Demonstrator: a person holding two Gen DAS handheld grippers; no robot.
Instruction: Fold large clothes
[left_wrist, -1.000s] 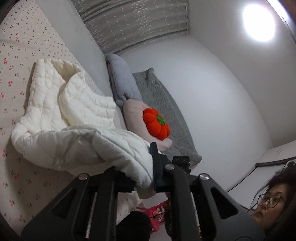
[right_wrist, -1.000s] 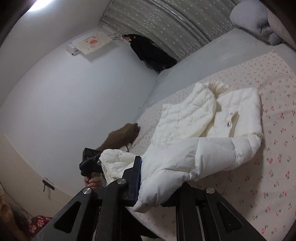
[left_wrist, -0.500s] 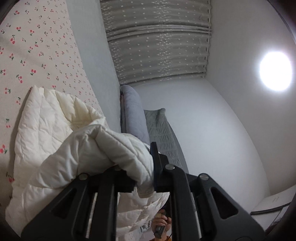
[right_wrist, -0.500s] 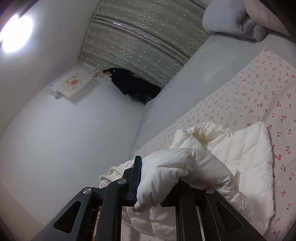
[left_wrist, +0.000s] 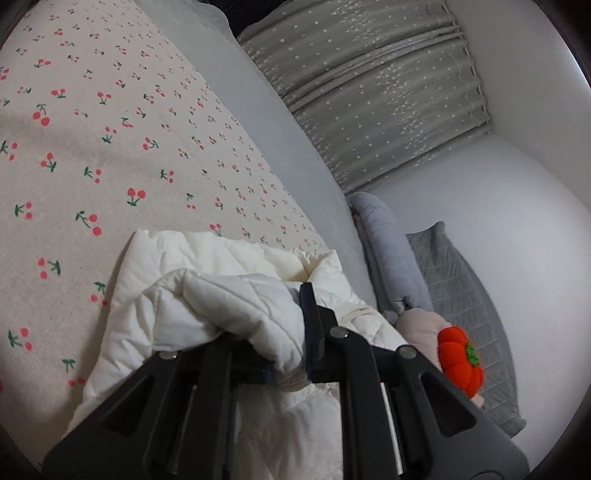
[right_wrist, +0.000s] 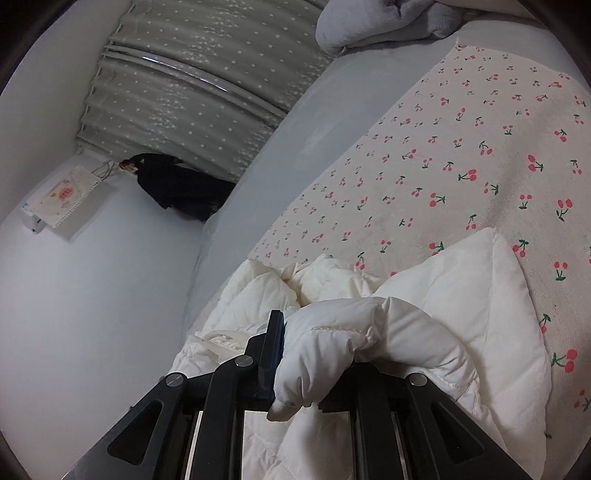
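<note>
Both claws are clamped shut on the white puffy jacket (left_wrist: 207, 295), left claw (left_wrist: 284, 325) and right claw (right_wrist: 295, 354) each pinching a bunched fold. Rest of the jacket lies on the cherry-print sheet (left_wrist: 110, 147), with grey pillows (left_wrist: 391, 251) and an orange pumpkin plush (left_wrist: 461, 358) off to the side.

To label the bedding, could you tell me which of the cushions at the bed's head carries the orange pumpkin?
The pale pink cushion, lowest and nearest the left gripper; the pumpkin sits on it. The others are grey.

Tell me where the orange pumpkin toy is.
Left wrist view, lower right: the pumpkin toy sits on a pink pillow, beside the white jacket.
</note>
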